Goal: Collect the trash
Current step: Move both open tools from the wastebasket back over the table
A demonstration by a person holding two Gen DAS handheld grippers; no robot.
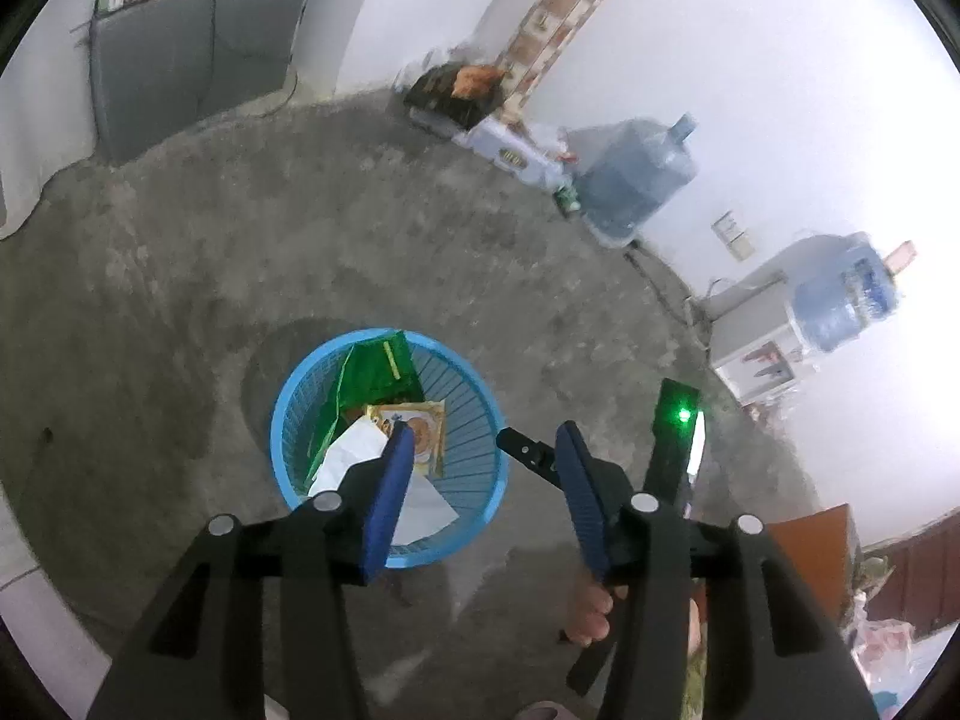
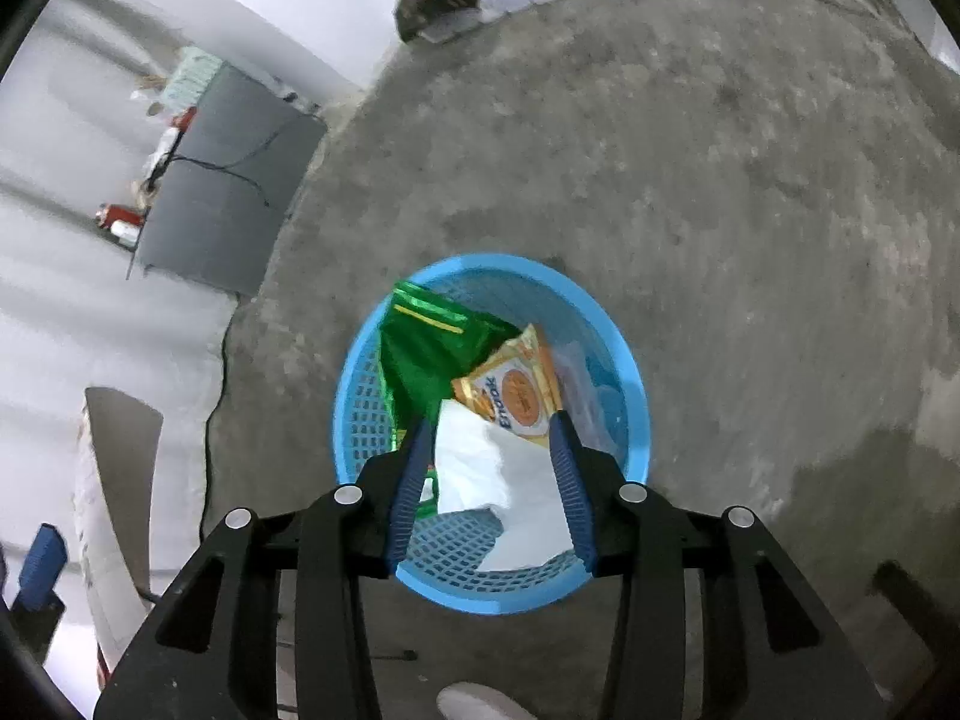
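Right wrist: "Enaak" packet (image 2: 515, 391) in basket (image 2: 360, 396)

Near the frame's centre in the right wrist view, the orange-and-white snack packet (image 2: 517, 396) in the blue basket (image 2: 630, 372) bears blue lettering that appears to read "Enaak". Other labels are too blurred.

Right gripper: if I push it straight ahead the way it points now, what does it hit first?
Probably the white paper lying in the blue basket: it fills the gap between the open right gripper fingers. Depth is unclear from this view.
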